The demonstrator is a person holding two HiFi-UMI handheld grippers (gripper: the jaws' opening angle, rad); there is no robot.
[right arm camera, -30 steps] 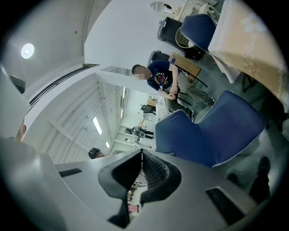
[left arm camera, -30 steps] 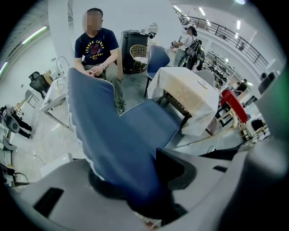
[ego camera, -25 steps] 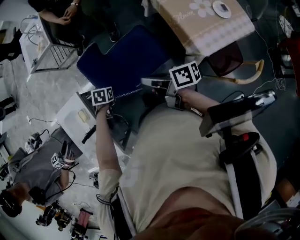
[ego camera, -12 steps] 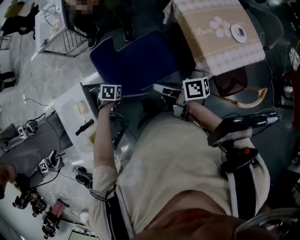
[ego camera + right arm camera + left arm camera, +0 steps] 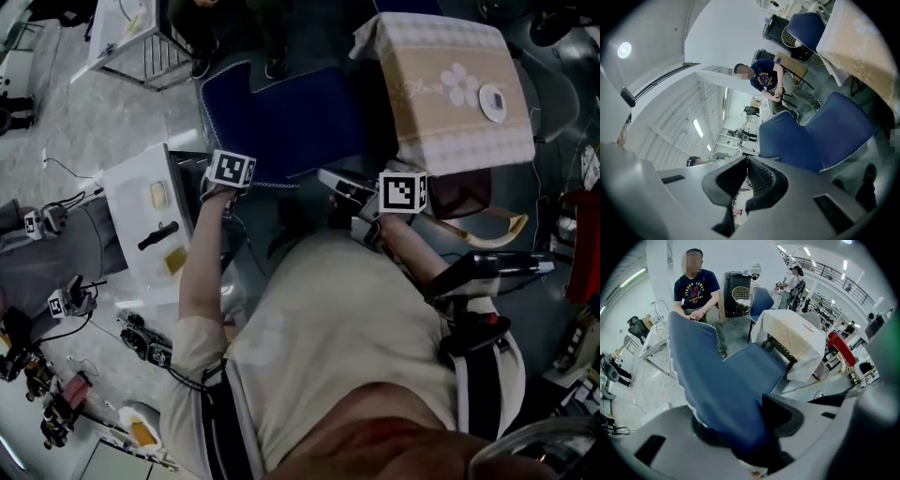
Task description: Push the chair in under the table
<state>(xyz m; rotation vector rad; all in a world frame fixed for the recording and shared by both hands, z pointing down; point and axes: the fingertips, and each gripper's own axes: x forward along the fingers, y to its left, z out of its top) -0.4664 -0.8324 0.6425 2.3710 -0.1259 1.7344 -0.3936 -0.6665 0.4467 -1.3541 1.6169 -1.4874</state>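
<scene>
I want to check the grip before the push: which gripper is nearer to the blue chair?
Left. The left gripper is closed on the backrest of the blue chair; the right gripper is shut on nothing, beside that backrest.

The person's left gripper [image 5: 228, 182] points steeply down beneath its marker cube [image 5: 231, 170], at the end of a bare left forearm [image 5: 202, 272] held out straight behind it. Its jaws stand partway apart, clamped on the top edge of a blue chair backrest [image 5: 722, 380] that fills the gap between them. Well to its right, the right gripper [image 5: 325, 176] lies nearly level. Its jaws are pressed together and hold nothing, and the right forearm [image 5: 412, 251] angles back behind it.
</scene>
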